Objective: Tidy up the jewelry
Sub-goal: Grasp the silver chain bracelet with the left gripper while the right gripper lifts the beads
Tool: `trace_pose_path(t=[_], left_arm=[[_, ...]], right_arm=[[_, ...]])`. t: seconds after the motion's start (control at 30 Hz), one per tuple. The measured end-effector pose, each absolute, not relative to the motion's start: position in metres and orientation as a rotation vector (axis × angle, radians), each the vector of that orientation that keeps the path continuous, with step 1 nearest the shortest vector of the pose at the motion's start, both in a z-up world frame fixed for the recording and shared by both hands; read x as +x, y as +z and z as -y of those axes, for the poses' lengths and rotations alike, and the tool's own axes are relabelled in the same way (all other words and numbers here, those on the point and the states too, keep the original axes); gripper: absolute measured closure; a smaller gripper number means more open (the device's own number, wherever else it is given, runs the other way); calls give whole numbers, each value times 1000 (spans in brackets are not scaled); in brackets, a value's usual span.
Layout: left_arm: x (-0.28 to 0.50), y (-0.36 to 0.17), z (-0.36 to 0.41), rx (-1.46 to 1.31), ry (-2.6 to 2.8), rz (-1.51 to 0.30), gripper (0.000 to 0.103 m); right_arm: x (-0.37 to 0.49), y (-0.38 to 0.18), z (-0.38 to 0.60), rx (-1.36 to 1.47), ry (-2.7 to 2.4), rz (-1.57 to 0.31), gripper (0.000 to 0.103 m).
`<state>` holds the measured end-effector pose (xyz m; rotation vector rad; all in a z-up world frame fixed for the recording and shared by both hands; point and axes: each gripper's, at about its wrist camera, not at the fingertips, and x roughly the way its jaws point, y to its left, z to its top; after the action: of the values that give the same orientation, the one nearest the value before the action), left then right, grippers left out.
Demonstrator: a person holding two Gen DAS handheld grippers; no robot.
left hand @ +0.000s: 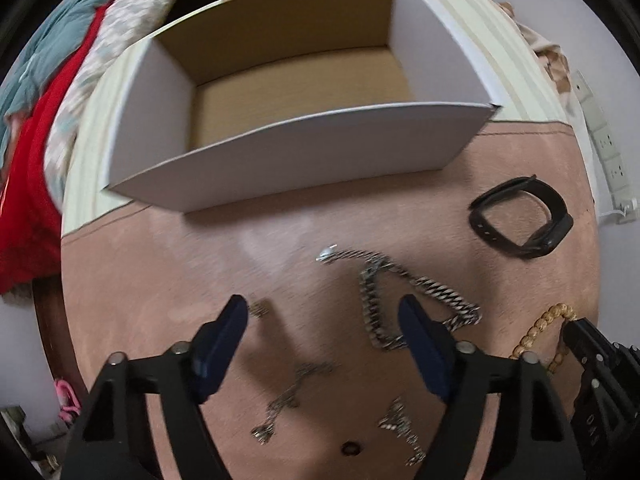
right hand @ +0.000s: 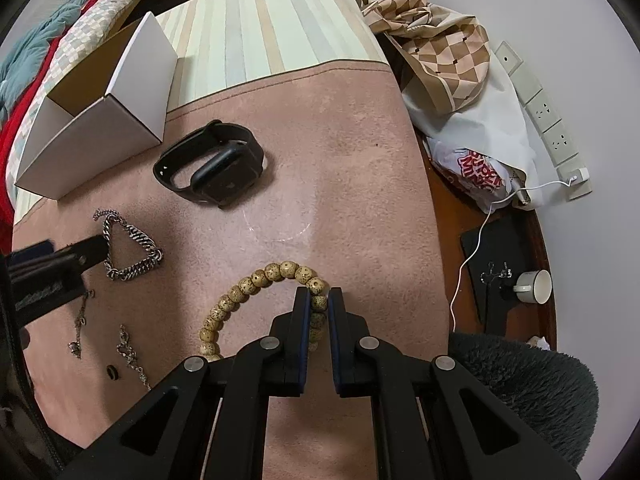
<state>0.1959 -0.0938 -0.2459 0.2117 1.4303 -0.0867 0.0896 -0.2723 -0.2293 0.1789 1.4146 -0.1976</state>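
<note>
A white open box (left hand: 280,152) with a brown inside stands at the far side of the pink mat (left hand: 160,272); it also shows in the right wrist view (right hand: 100,132). My left gripper (left hand: 322,312) is open and empty above the mat, its right finger over a silver chain (left hand: 384,280). My right gripper (right hand: 319,296) is shut on a wooden bead bracelet (right hand: 256,280), which also shows in the left wrist view (left hand: 540,328). A black smartwatch (right hand: 216,168) lies near the box. Two thin chains (left hand: 292,396) (left hand: 400,428) and a small dark ring (left hand: 351,448) lie near me.
A striped cloth (right hand: 280,20) lies under the box. A checked cloth and plastic bag (right hand: 460,80) sit at the right. A white cup (right hand: 534,286), a charging cable (right hand: 472,248) and a wall power strip (right hand: 548,120) are further right. Bedding (left hand: 32,160) is at the left.
</note>
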Motion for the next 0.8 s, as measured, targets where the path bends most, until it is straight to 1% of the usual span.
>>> trace_pose_path(t=[0.03, 0.07, 0.2, 0.23, 0.27, 0.33, 0.5, 0.8], left_arm=[[196, -247, 97, 222, -96, -1429, 37], [196, -248, 100, 236, -105, -1427, 43], [194, -247, 103, 252, -141, -1405, 61], [194, -247, 104, 246, -157, -1403, 71], [193, -246, 104, 235, -183, -1404, 86], [190, -245, 107, 245, -211, -1403, 97], [188, -242, 102, 239, -229, -1401, 98], [161, -205, 79, 242, -264, -1337, 98]], right_arm=[[92, -231, 275, 184, -198, -1420, 94], [93, -233, 276, 190, -200, -1426, 94], [93, -235, 278, 193, -205, -1431, 94], [93, -235, 278, 193, -204, -1432, 94], [93, -235, 278, 192, -204, -1431, 94], [93, -235, 278, 189, -203, -1429, 94], [92, -235, 281, 204, -201, -1423, 94], [80, -208, 281, 245, -170, -1351, 94]])
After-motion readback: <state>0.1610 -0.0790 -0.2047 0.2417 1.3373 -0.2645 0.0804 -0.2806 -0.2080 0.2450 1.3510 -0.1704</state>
